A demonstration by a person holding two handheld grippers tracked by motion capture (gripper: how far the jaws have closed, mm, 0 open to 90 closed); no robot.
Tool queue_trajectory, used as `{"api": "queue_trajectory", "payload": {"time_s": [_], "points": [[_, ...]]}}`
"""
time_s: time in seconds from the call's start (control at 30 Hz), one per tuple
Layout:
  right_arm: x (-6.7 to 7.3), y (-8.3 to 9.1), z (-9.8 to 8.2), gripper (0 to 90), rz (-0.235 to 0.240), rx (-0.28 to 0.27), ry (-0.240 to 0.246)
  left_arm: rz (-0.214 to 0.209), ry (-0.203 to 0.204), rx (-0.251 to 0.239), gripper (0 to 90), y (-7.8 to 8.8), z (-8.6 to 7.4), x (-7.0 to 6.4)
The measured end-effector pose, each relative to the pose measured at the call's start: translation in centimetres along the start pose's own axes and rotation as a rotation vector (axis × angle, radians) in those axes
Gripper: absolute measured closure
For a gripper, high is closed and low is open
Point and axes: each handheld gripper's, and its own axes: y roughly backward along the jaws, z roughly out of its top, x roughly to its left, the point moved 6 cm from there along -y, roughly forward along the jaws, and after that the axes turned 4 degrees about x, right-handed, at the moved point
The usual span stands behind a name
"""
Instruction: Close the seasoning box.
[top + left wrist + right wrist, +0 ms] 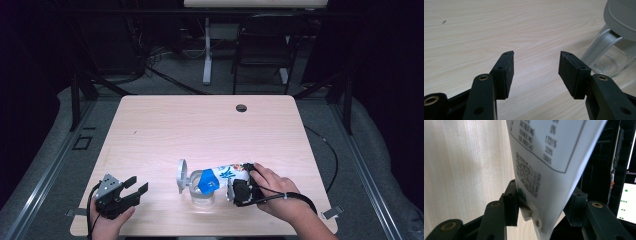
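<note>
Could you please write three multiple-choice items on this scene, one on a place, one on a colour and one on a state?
1. Where does the left gripper rest?
A. at the table's near left edge
B. beside the round hole at the far edge
C. over the glass jar

2. What colour is the patch at the pouch's lower end?
A. red
B. blue
C. black

3. How stands the right gripper?
A. open and empty
B. shut on the pouch
C. lying unheld on the table

Answers:
1 A, as it sits low on the left of the table.
2 B, as the white pouch shows blue where it tips toward the glass jar.
3 B, as its jaws clamp the pouch from both sides.
</note>
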Motion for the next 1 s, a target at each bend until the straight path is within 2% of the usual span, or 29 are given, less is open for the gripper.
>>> {"api": "queue_trajectory", "payload": {"time_s": [0.03, 0.13, 0.17, 0.4, 0.63, 0.83, 0.9, 0.97, 1.0], "points": [[0.11, -0.08, 0.06, 53.7, 0.003, -0.009, -0.007, 0.0, 0.003, -0.001, 46.6, 0.0, 0.0, -0.01], [0.07, 0.03, 0.12, 53.7, -0.005, 0.01, 0.017, 0.001, 0.005, 0.0, 46.7, 0.01, -0.01, 0.01], [0.18, -0.09, 0.19, 53.8, -0.003, -0.003, 0.011, 0.001, 0.005, -0.001, 46.6, 0.02, 0.0, 0.01], [0.08, -0.03, 0.3, 53.8, -0.011, 0.016, 0.035, 0.0, 0.002, -0.008, 46.6, -0.04, 0.04, -0.04], [0.14, -0.11, 0.43, 53.8, -0.012, 0.017, 0.035, -0.004, 0.001, -0.006, 46.6, -0.05, 0.03, -0.09], [0.13, 0.08, 0.49, 54.0, -0.028, 0.053, 0.081, -0.002, 0.001, -0.005, 46.6, 0.01, 0.04, -0.06], [0.18, 0.04, 0.59, 54.0, -0.029, 0.041, 0.076, -0.001, 0.006, -0.003, 46.6, 0.05, 0.02, -0.03], [0.08, 0.24, 0.63, 54.0, -0.035, 0.054, 0.082, -0.001, 0.006, -0.004, 46.6, 0.06, 0.04, -0.03], [0.1, 0.16, 0.71, 54.0, -0.039, 0.039, 0.08, -0.002, 0.006, -0.004, 46.6, 0.06, 0.04, -0.04]]}}
